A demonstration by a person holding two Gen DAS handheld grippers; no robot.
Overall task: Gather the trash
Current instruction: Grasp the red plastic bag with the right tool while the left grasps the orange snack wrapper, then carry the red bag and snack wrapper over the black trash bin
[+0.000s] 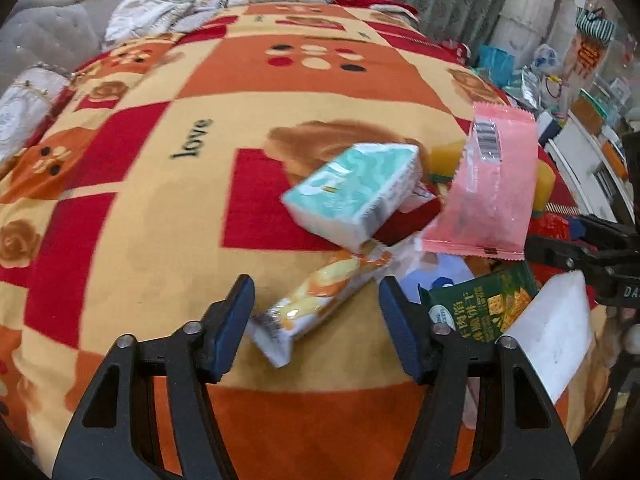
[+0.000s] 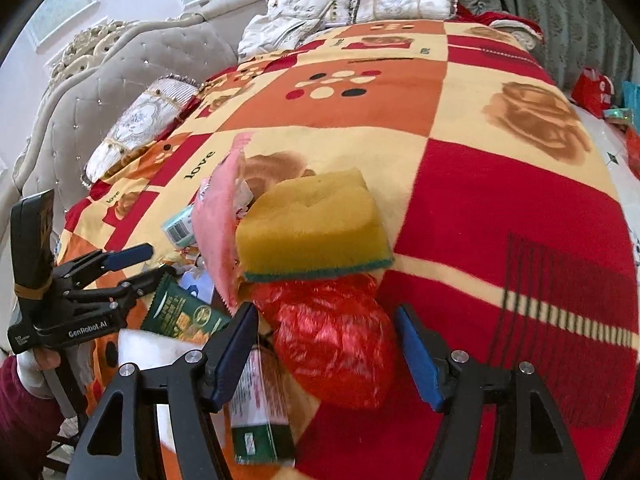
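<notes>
So, grippers: two — left gripper [image 1: 316, 312] and right gripper [image 2: 326, 338], both spread open, empty.
Sponge: one yellow sponge [image 2: 310, 226], spongy block.
Wrappers: one pink wrapper [image 1: 486, 184], one crinkly red bag [image 2: 336, 340].

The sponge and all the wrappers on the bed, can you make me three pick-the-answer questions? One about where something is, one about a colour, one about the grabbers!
1. Where is the yellow sponge?
A. on top of the red plastic bag
B. on a pillow
C. on the floor

2. What colour is the wrapper with the barcode?
A. blue
B. pink
C. black

3. How is the left gripper?
A. shut on the sponge
B. holding a pillow
C. open, holding nothing

Answers: 1 A, the right view shows the sponge resting on the crinkly red bag. 2 B, the left view shows the barcode on a pink packet. 3 C, its fingers stand wide apart on either side of an orange and white snack packet on the blanket, not closed on it.
</notes>
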